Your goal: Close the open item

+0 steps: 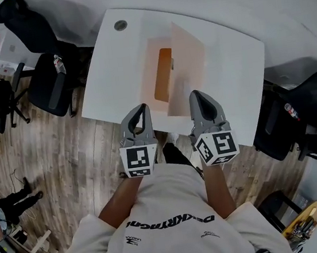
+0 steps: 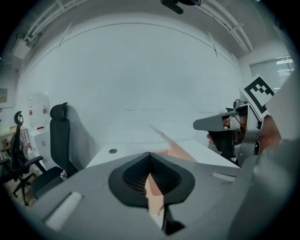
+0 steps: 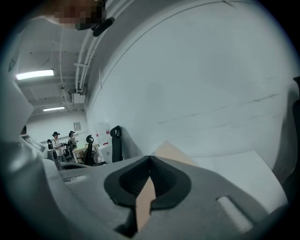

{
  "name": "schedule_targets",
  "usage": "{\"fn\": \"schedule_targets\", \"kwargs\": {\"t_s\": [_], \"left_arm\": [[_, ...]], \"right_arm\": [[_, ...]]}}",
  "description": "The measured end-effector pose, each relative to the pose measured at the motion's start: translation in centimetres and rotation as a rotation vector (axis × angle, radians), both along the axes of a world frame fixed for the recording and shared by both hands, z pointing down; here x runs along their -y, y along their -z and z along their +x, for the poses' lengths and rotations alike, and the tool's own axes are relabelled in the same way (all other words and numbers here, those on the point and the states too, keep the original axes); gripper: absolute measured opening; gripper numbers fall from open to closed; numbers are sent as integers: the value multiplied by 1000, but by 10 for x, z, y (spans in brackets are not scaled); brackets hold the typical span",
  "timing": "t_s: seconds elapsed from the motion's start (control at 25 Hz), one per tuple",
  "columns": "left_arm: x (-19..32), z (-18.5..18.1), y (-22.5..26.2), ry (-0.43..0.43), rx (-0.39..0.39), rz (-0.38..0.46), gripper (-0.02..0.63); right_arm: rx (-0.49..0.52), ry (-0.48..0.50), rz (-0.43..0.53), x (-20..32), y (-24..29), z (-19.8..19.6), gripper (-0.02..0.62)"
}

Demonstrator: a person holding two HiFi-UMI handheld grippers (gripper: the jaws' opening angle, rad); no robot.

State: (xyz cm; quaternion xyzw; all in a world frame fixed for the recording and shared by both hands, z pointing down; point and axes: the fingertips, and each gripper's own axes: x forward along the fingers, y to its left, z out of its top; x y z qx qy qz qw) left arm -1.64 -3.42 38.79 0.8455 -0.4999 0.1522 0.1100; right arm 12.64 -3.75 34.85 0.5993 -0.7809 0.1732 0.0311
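Note:
An open flat cardboard box (image 1: 164, 75) lies on the white table (image 1: 111, 71), its orange inside showing and its pale lid (image 1: 190, 67) raised on the right side. My left gripper (image 1: 141, 109) hovers at the box's near left corner, jaws shut with nothing between them. My right gripper (image 1: 195, 95) is shut and empty at the lid's near end. In the left gripper view, the lid (image 2: 177, 149) rises just beyond the left gripper (image 2: 150, 155), with the right gripper (image 2: 219, 123) off to the right. The right gripper view shows the lid (image 3: 172, 152) past the right gripper (image 3: 150, 160).
A round cable grommet (image 1: 120, 25) sits at the table's far left corner. Black office chairs stand left of the table (image 1: 48, 79) and to its right (image 1: 313, 114). A white wall lies behind the table. People (image 3: 56, 139) stand far off at the left.

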Motion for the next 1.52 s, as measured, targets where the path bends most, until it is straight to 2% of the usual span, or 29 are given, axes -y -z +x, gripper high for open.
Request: {"fn": "schedule_targets", "kwargs": {"t_s": [0.44,1.2,1.52], "left_arm": [[20,-3,-41,-25,14,-77,5],[38,-17,-101,9,47,-211,4],[38,-19,-128,9,72,-265,3]], "right_arm": [[-44,-8,-62,26,-20,0,2],[-48,2,-162,54,-64,3,2],[-36,13,-206,63,-83,5,28]]}}
